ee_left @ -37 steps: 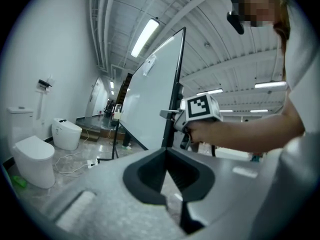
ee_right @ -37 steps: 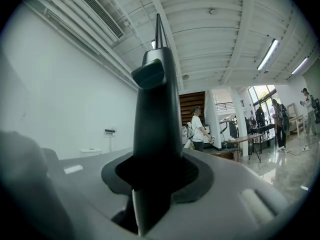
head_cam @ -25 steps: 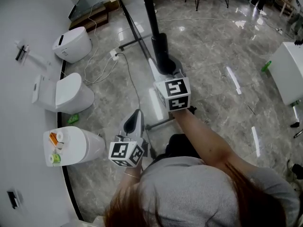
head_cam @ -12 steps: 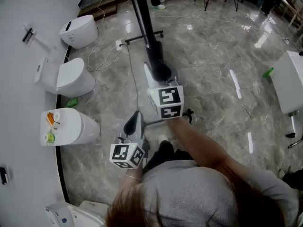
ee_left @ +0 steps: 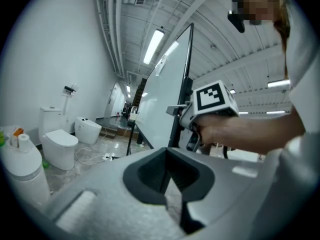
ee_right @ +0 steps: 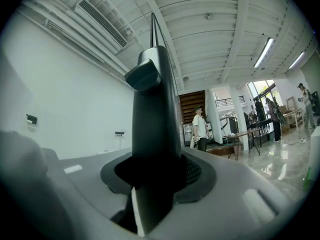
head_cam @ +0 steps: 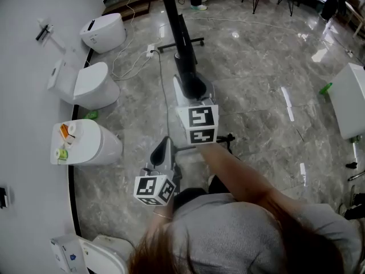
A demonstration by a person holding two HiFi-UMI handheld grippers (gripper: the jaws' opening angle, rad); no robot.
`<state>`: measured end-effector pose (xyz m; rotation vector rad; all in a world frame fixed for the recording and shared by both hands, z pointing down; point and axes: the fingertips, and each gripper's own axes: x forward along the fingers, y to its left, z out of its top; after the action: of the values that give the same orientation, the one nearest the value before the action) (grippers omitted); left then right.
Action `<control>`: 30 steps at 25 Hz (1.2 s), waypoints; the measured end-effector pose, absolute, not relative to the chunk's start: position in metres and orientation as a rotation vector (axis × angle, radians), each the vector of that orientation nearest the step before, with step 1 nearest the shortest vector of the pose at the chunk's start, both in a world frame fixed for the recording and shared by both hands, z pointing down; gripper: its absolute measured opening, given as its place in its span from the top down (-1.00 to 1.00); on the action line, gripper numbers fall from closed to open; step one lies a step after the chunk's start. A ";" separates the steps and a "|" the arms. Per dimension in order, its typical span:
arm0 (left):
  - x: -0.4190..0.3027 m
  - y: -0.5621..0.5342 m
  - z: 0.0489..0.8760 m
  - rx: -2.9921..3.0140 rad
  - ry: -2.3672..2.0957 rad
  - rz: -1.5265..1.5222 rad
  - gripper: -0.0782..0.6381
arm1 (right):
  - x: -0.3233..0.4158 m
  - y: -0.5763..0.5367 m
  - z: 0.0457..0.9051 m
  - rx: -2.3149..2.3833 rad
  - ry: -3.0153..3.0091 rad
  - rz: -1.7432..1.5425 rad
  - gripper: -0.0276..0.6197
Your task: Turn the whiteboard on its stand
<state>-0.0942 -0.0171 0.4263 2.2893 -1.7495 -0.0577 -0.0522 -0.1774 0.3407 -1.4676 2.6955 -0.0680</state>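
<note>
My right gripper (head_cam: 191, 88) pinches the near upright edge of the whiteboard (ee_left: 164, 101), the dark frame filling the gap between the jaws, which have just been easing a little wider; the board stands on its stand (head_cam: 169, 46) straight ahead of me, running away from my hand over the grey floor (head_cam: 256, 84). My left gripper (head_cam: 163, 145) hangs lower and nearer my body, jaws pressed together on nothing, apart from the board; toilets (head_cam: 91, 87) line the white wall (head_cam: 23, 130) on my left.
</note>
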 end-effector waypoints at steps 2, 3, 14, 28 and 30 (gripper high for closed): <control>-0.095 -0.011 0.427 2.304 -1.738 -0.042 0.77 | -0.054 -0.170 0.341 -1.476 2.695 -0.066 0.45; -0.096 -0.007 0.426 2.311 -1.732 -0.033 0.78 | -0.053 -0.167 0.341 -1.482 2.693 -0.065 0.45; -0.105 0.038 0.426 2.359 -1.628 -0.019 0.77 | -0.055 -0.125 0.342 -1.556 2.657 -0.024 0.49; -0.113 0.094 0.426 2.386 -1.579 0.002 0.77 | -0.051 -0.076 0.339 -1.639 2.608 -0.023 0.50; -0.118 0.100 0.427 2.388 -1.576 0.009 0.78 | -0.052 -0.069 0.339 -1.649 2.597 -0.017 0.49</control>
<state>-0.1179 0.1004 0.4275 2.3877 -1.5763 0.0089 -0.0524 -0.0688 0.3387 -1.6485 2.5975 -0.0174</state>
